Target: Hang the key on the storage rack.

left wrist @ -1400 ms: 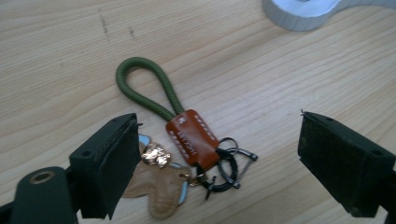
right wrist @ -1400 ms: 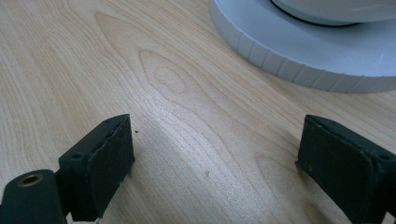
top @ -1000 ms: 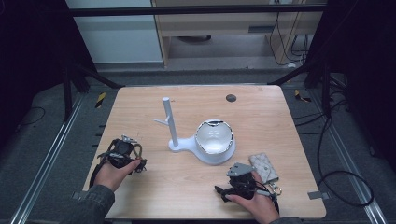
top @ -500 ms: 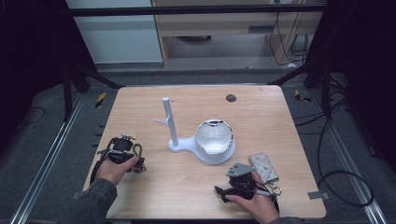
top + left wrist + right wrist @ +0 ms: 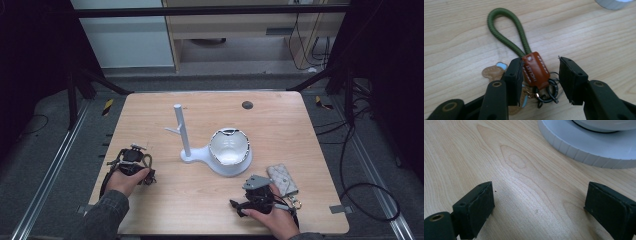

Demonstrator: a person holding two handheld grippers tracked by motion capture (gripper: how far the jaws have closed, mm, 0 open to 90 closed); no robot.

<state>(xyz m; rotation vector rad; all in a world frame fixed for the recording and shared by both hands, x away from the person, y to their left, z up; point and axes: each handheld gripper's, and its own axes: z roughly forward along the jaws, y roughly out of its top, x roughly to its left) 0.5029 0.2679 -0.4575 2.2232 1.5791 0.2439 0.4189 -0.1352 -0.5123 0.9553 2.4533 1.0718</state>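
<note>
A key strap lies on the wooden table (image 5: 300, 130), with an olive cord loop (image 5: 506, 30) and a brown leather tag (image 5: 535, 71) above black key rings (image 5: 547, 92). My left gripper (image 5: 541, 62) straddles the tag. Its jaws have just been closing; the left pad touches the tag while a gap stays at the right pad. In the high view my left gripper (image 5: 131, 161) sits at the table's front left. My right gripper (image 5: 239, 205) rests at the front right, open, with bare wood between its jaws (image 5: 539, 192).
A white stand with an upright post (image 5: 181, 132) and a bowl (image 5: 229, 147) occupies the table's middle; its base (image 5: 584, 147) lies just beyond my right gripper. A quilted pouch (image 5: 282, 179) lies right of my right hand. A tan and blue charm (image 5: 495, 71) lies beside the tag.
The left hand with its gripper has shifted slightly over the key strap. The right hand has stayed where it was.
</note>
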